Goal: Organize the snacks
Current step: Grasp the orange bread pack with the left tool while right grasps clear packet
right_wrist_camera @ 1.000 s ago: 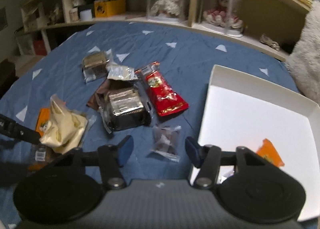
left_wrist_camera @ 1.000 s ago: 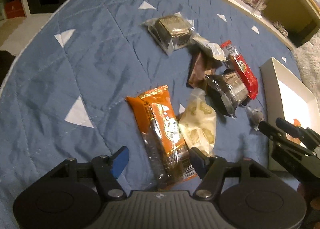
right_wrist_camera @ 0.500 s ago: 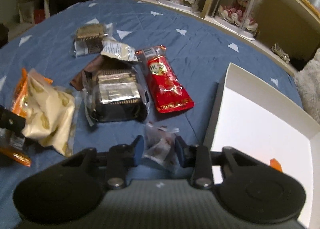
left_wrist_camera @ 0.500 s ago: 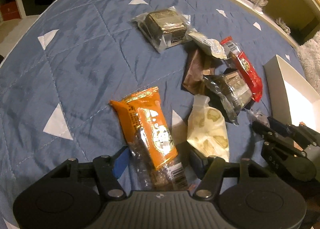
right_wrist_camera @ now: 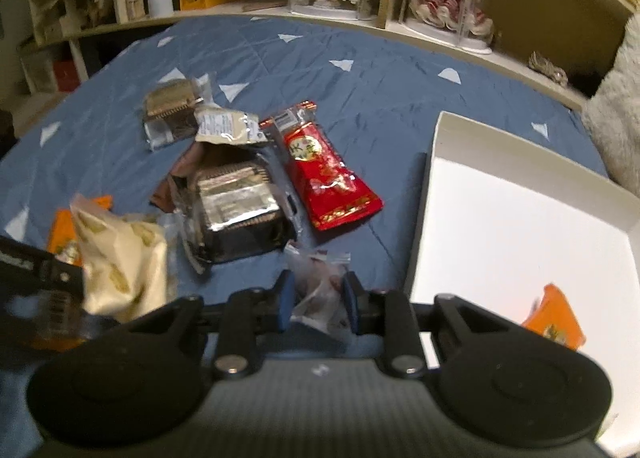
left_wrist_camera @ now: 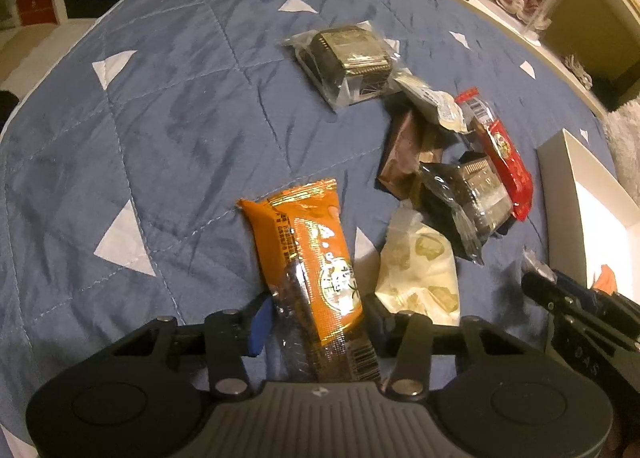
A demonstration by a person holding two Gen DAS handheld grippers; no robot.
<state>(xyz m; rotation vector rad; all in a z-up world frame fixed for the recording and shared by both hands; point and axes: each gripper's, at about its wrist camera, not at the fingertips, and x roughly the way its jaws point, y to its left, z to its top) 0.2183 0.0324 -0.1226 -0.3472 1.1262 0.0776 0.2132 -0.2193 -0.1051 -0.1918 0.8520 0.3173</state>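
Observation:
My left gripper (left_wrist_camera: 316,322) is closed around the near end of an orange snack packet (left_wrist_camera: 316,246) lying on the blue quilt. A cream packet (left_wrist_camera: 420,278) lies just right of it. My right gripper (right_wrist_camera: 318,298) is shut on a small clear-wrapped candy (right_wrist_camera: 320,290), held just left of the white box (right_wrist_camera: 520,226). An orange packet (right_wrist_camera: 554,322) lies inside the box. The right gripper's fingers (left_wrist_camera: 560,294) also show at the right edge of the left wrist view.
A pile of snacks lies on the quilt: a red packet (right_wrist_camera: 328,174), two clear-wrapped dark cakes (right_wrist_camera: 240,210) (right_wrist_camera: 170,110), a brown wrapper (left_wrist_camera: 404,150) and a pale packet (right_wrist_camera: 226,126). Shelves with dolls in clear cases (right_wrist_camera: 448,6) run behind the quilt.
My left gripper moved forward and closed on the orange packet. My right gripper closed on the small candy and lifted it slightly.

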